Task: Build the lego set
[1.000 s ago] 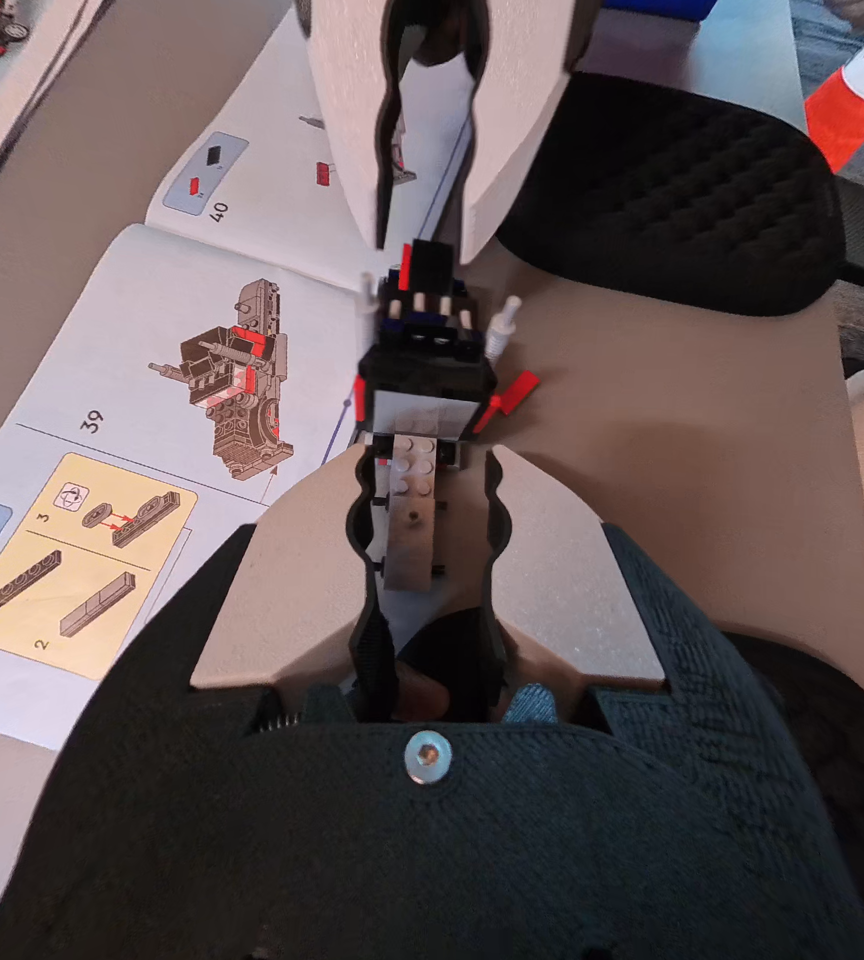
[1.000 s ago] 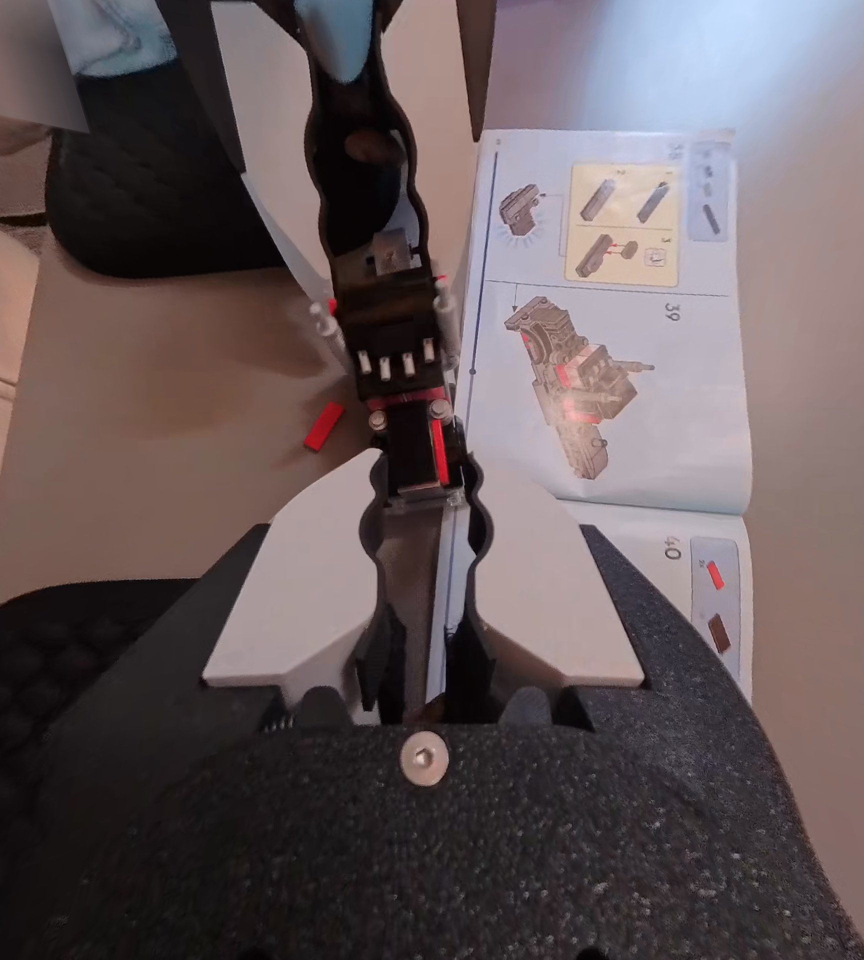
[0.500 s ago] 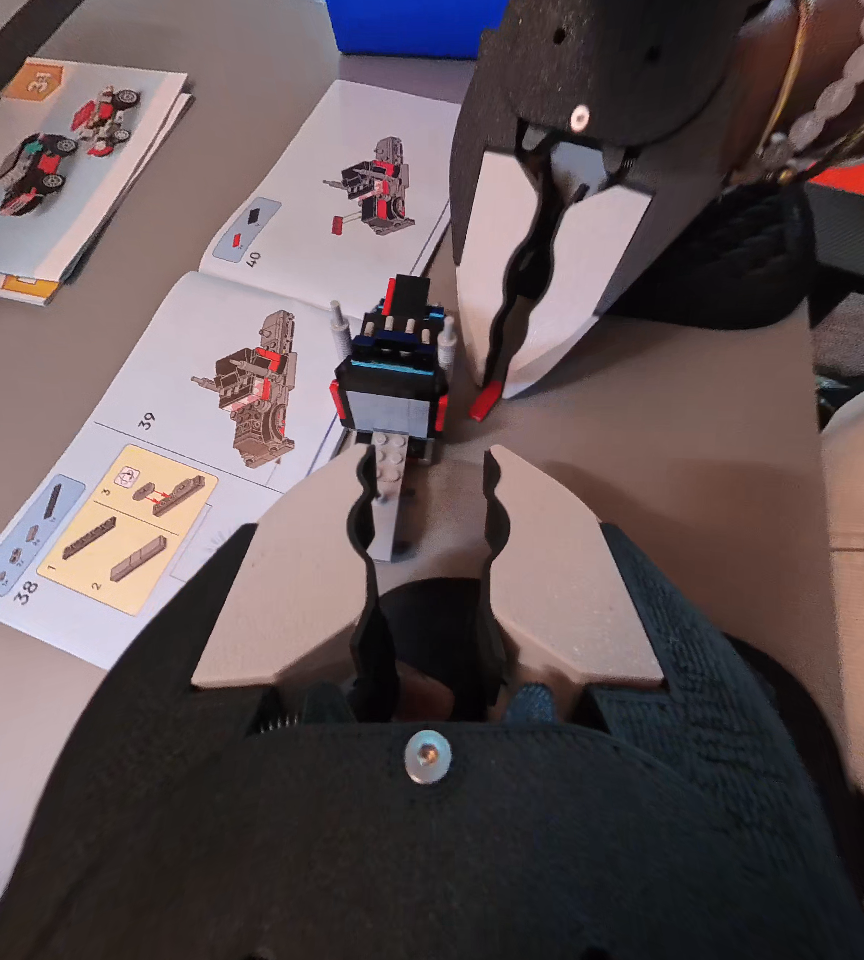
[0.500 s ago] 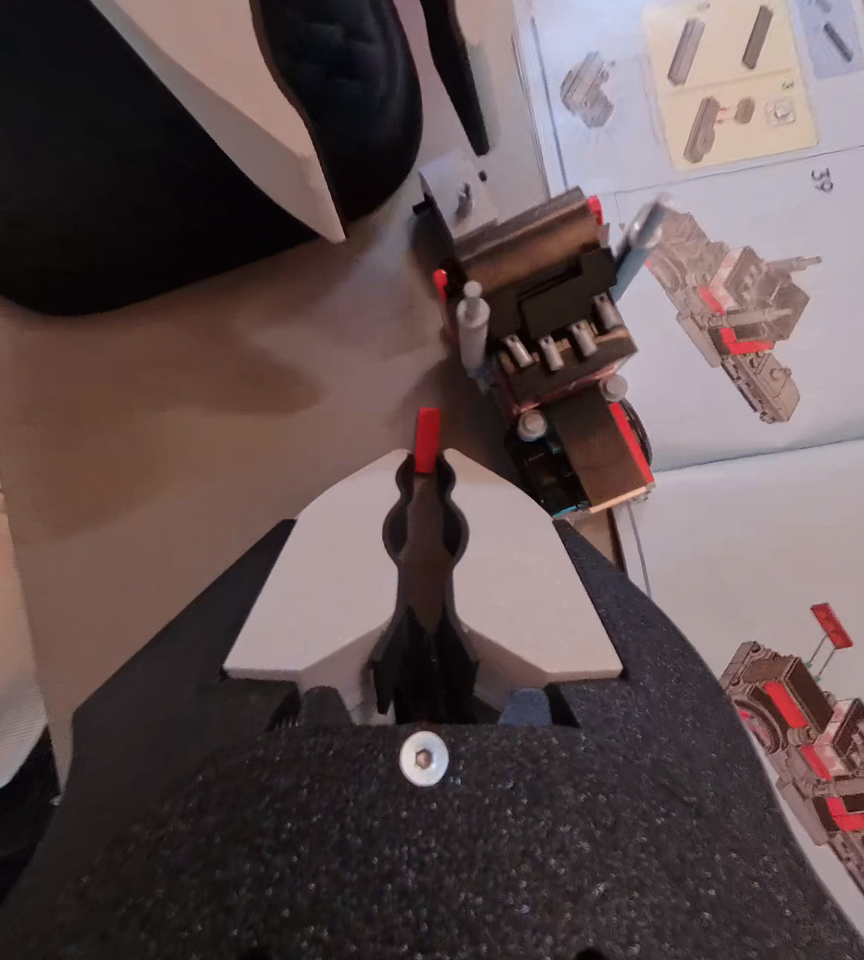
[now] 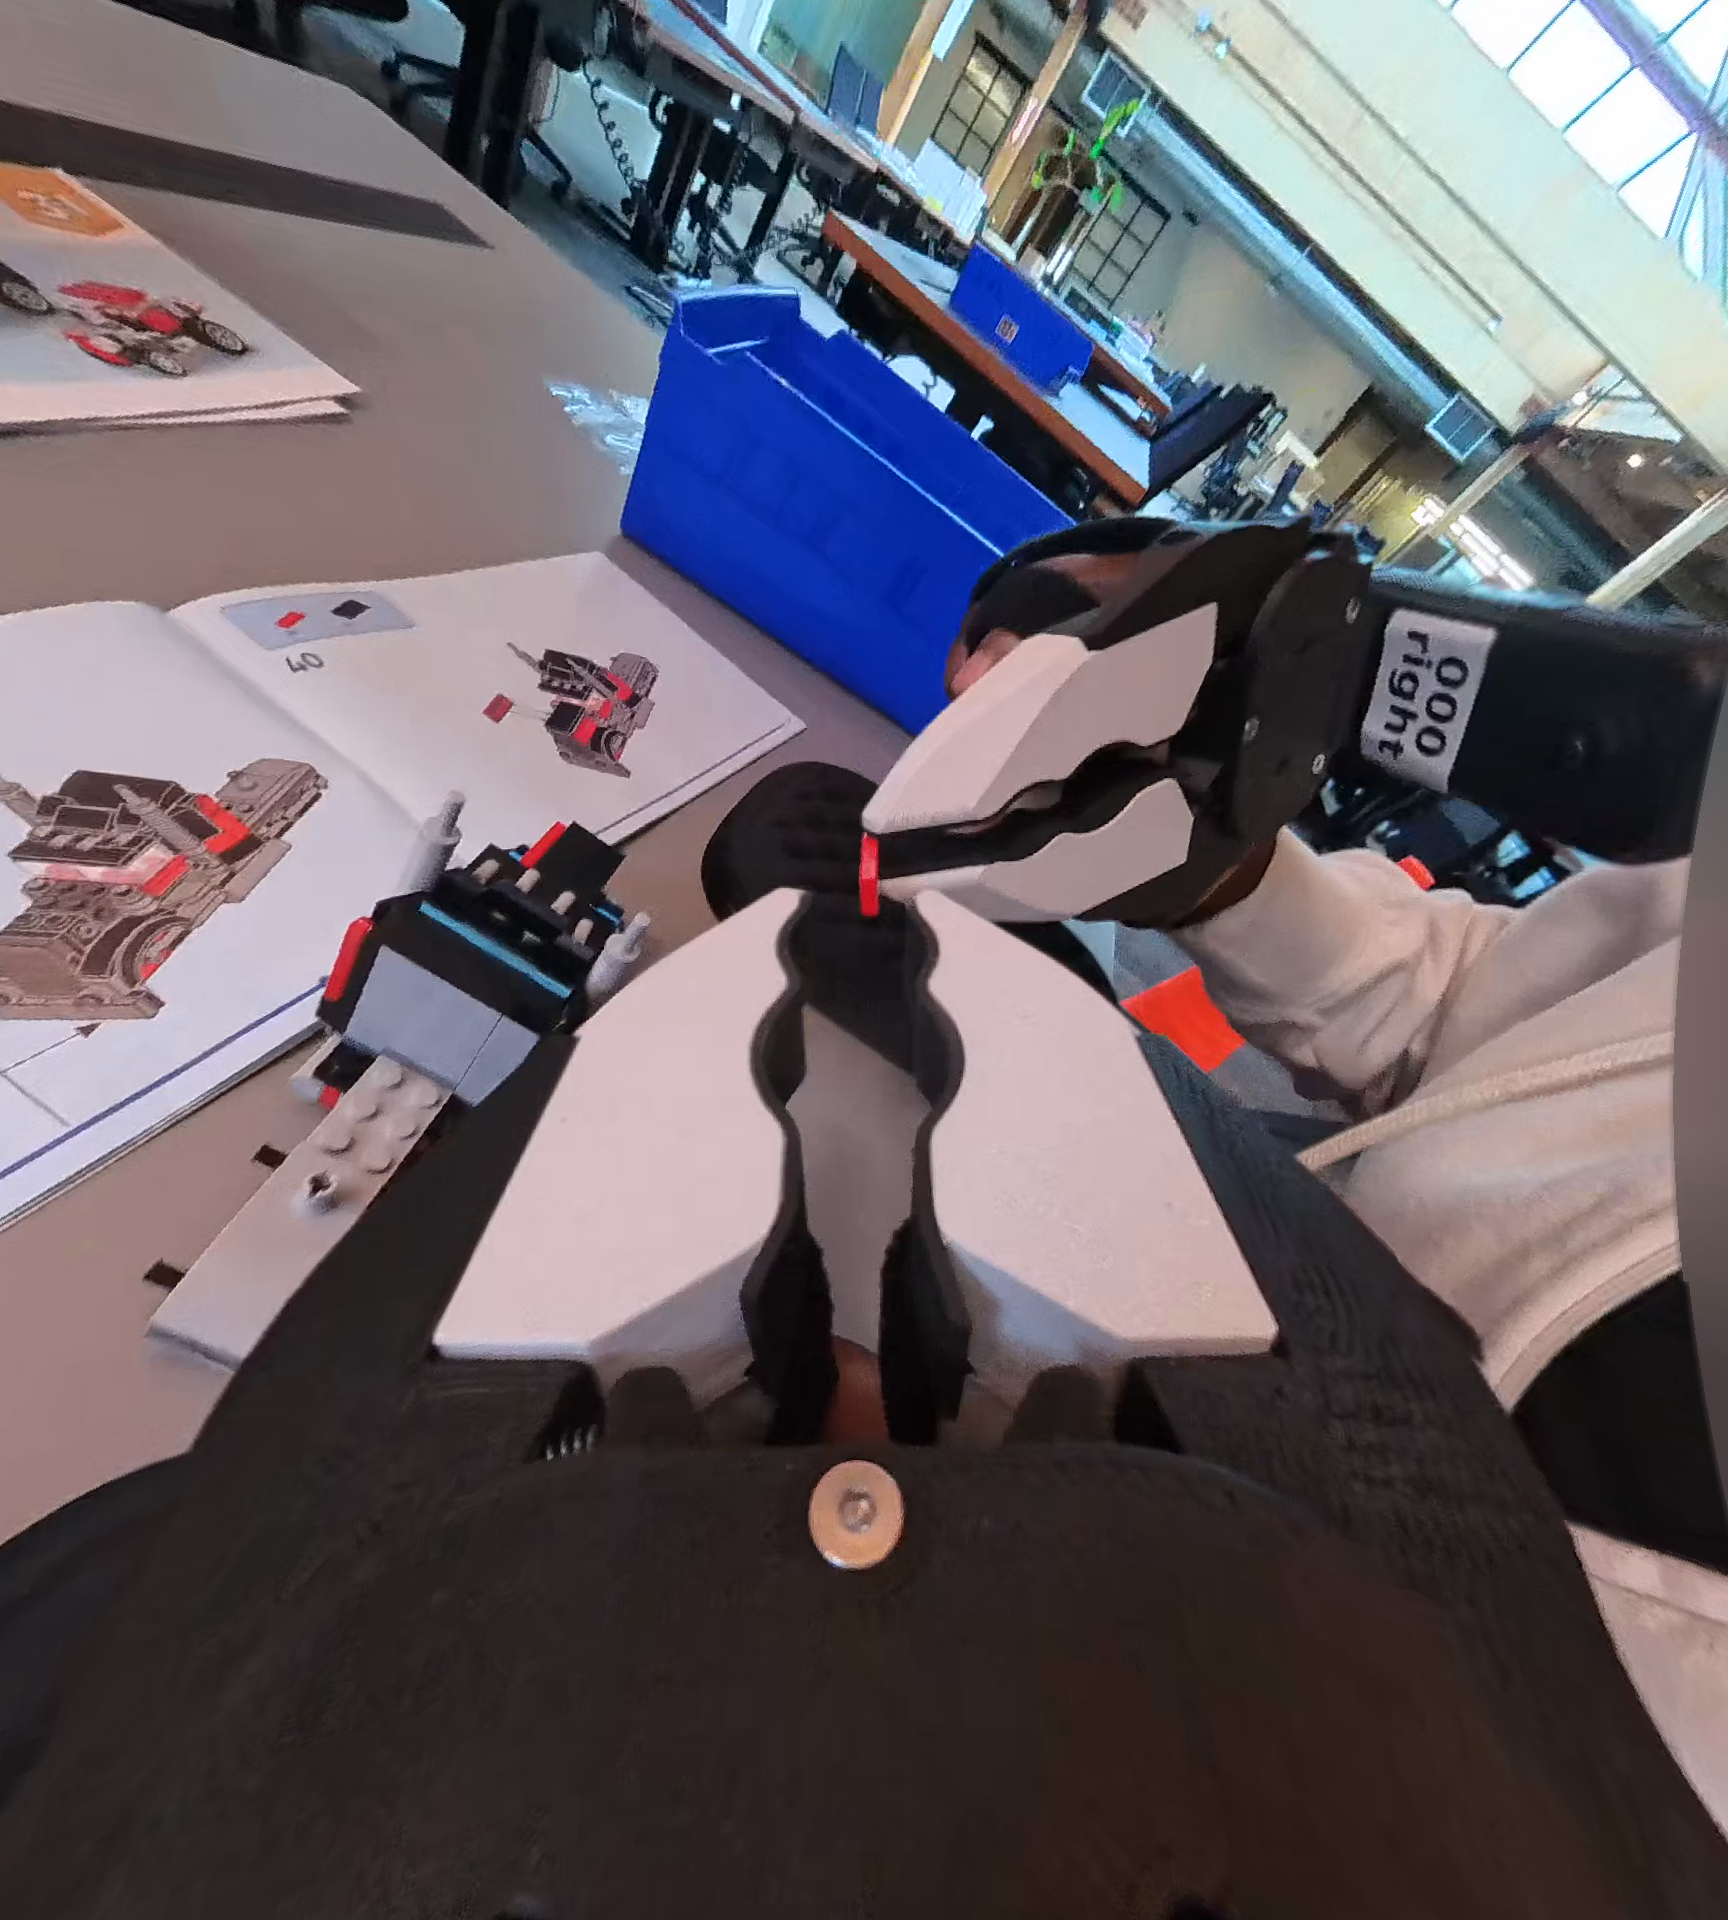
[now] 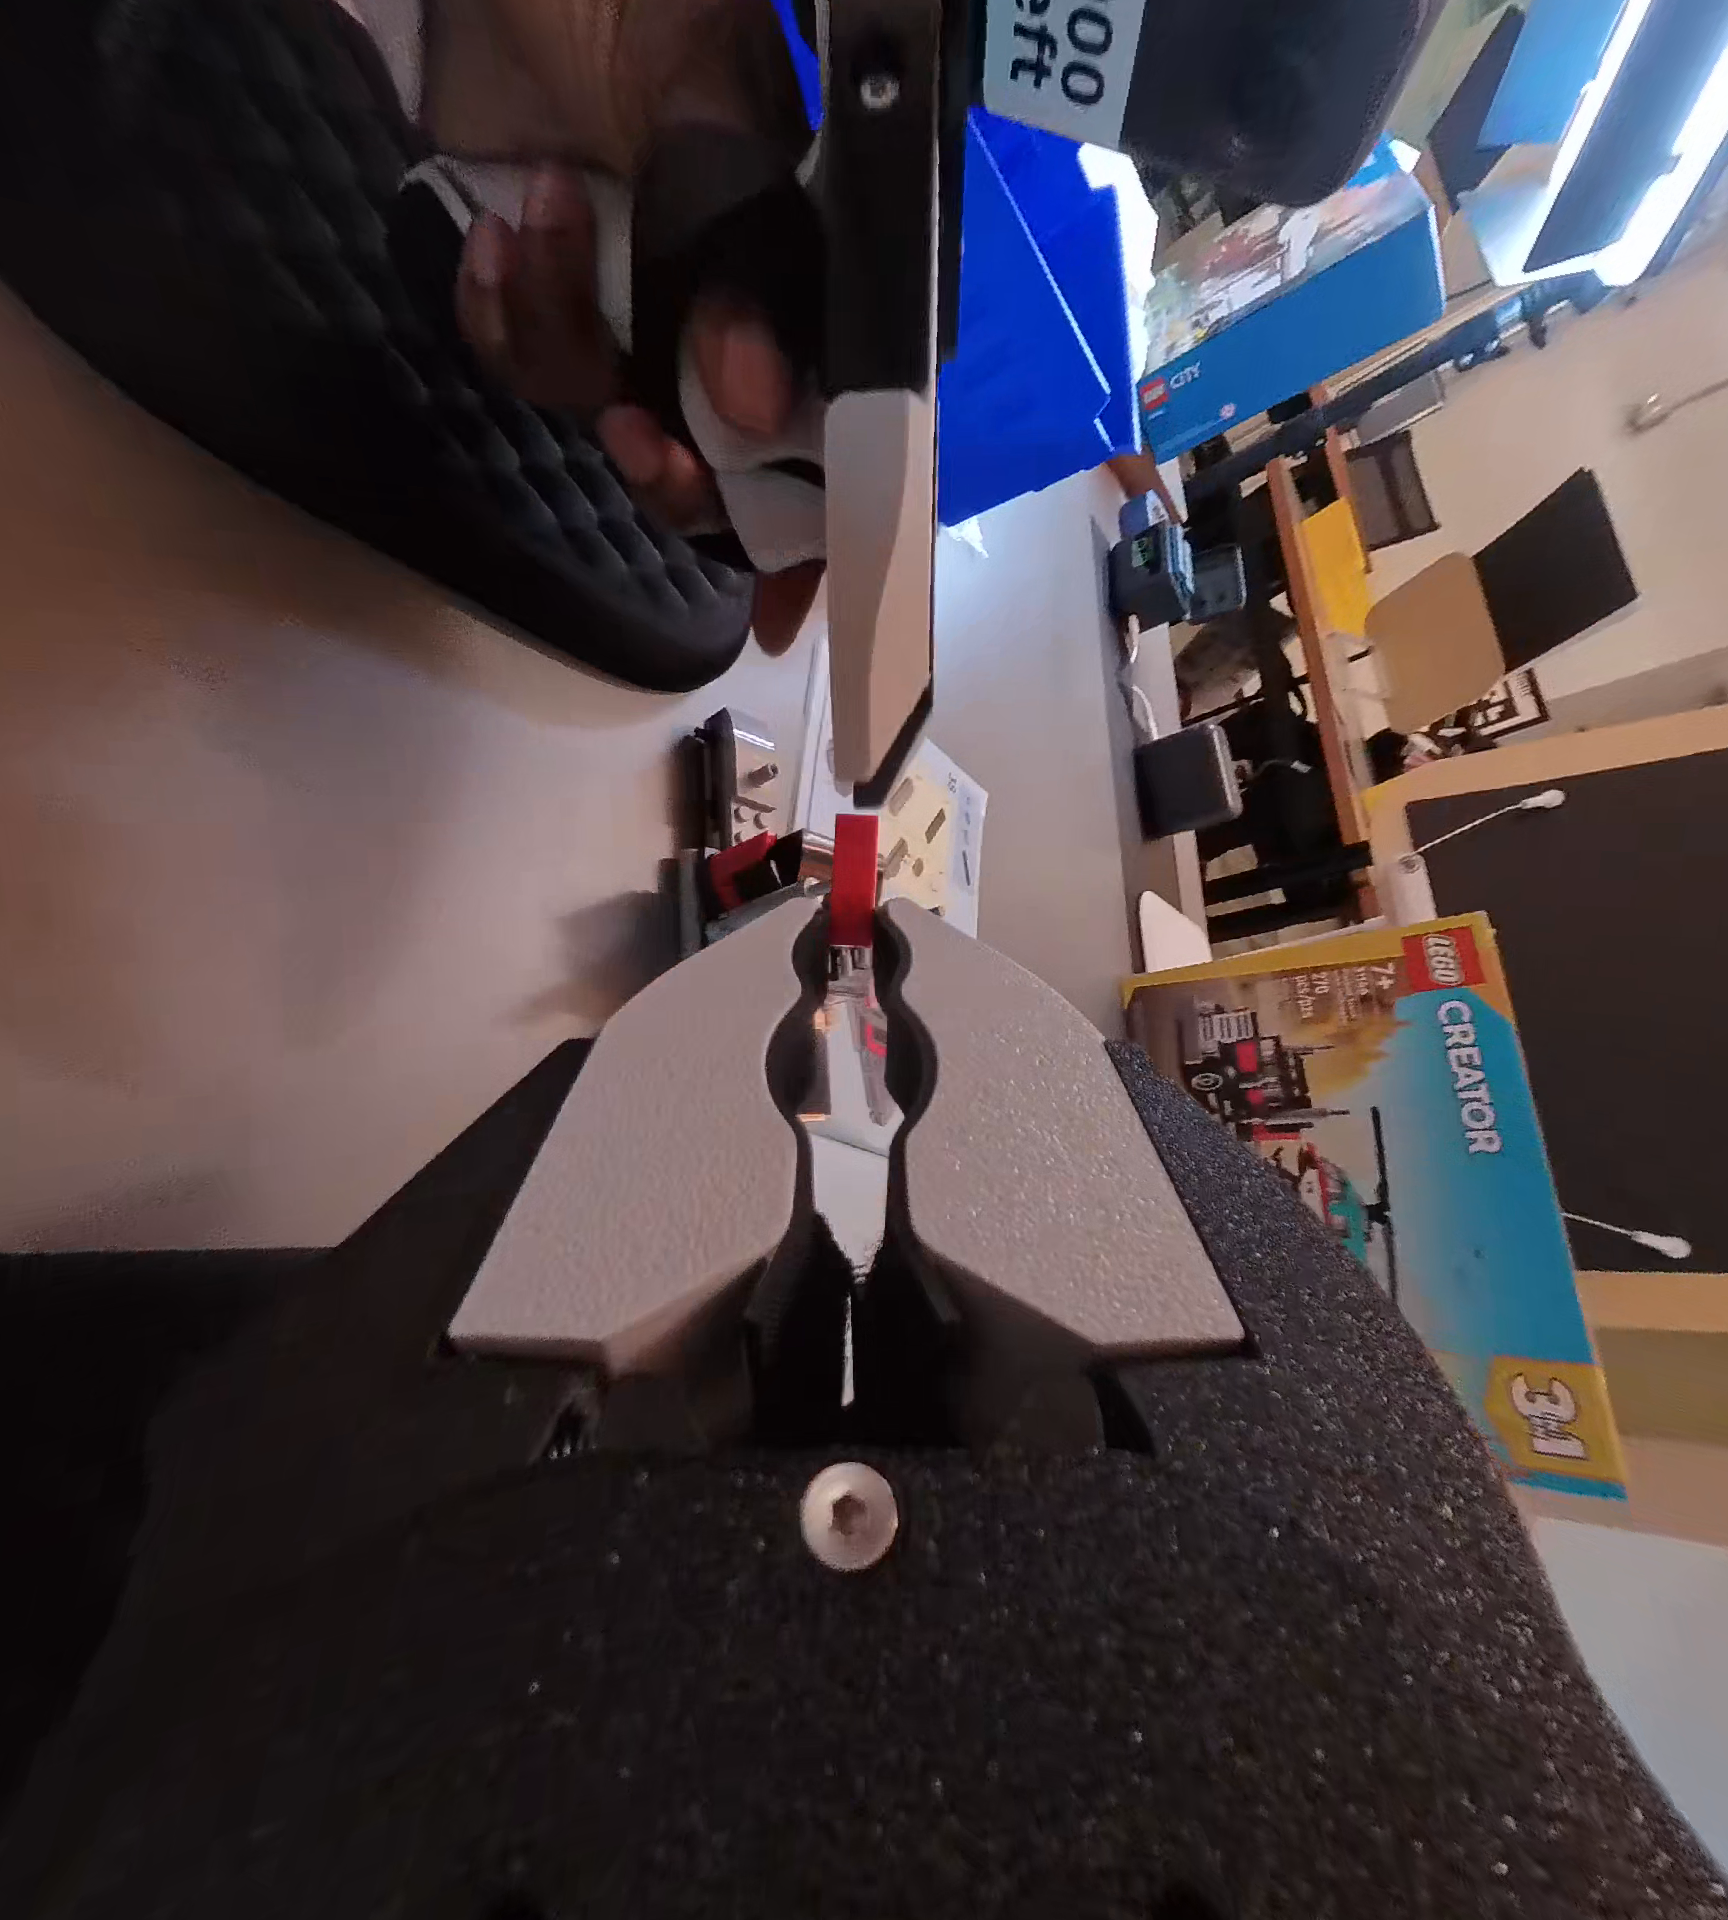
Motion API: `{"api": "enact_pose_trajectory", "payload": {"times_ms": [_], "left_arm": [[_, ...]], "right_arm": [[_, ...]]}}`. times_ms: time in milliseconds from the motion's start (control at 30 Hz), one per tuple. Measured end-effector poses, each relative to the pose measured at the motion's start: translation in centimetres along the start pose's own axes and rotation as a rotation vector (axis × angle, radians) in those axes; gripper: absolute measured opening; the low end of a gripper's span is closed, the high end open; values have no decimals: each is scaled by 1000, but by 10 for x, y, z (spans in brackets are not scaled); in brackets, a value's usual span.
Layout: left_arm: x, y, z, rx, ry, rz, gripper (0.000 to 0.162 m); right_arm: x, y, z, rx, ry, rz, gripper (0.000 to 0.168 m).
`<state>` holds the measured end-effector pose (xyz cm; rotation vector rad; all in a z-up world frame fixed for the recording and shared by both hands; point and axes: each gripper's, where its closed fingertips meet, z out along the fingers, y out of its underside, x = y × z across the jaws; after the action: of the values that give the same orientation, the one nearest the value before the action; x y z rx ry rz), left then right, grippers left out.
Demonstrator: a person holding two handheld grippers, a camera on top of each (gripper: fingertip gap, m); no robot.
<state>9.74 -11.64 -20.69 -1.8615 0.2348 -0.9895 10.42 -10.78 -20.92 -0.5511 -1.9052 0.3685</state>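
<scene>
1 small red piece (image 6: 854,873) was pinched at the very tips of the right gripper (image 6: 852,914), clenched on it and held up off the surface (image 5: 486,343). The left gripper (image 5: 855,914) pointed at that piece, its jaws a little apart with nothing between them, so it was released. The part-built model (image 5: 470,961), black and grey with red trim and a grey plate jutting toward the camera, sat on the surface at the lower edge of the open instruction booklet (image 5: 216,727), beside the left gripper and free of both.

By my reading, the step in hand was fitting the red piece to the model. The next move probably called for steadying the model with the left gripper, then bringing the piece down square and pressing.

Room was fair: bare surface lay in front of the model, a blue bin (image 5: 818,488) stood behind the booklet, and a black padded cushion (image 6: 320,416) sat near the surface's edge on the right. The model's thin grey pins (image 5: 439,836) could snag a careless approach.
</scene>
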Motion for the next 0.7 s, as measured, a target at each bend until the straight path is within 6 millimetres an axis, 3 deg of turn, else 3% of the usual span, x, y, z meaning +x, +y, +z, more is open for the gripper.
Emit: {"api": "enact_pose_trajectory", "payload": {"times_ms": [133,200,367,433,467,567,700], "left_arm": [[7,3,8,0,36,-28,11],[5,3,5,-19,21,18,23],[-60,5,-24,-235,-392,540,63],[-70,19,-16,-396,-383,624,86],[-73,27,-9,-461,-348,630,88],[-77,37,7,-547,-227,615,80],[-85,36,14,-588,-150,593,54]], "right_arm": [[-1,-4,-3,-7,20,-40,8],[-2,2,-6,-25,28,-36,8],[-3,36,-16,-82,37,58,8],[-4,41,-16,-77,38,85,8],[-4,41,-16,-75,38,92,8],[-5,42,-14,-75,30,102,8],[-8,47,-13,-72,-4,120,8]]}}
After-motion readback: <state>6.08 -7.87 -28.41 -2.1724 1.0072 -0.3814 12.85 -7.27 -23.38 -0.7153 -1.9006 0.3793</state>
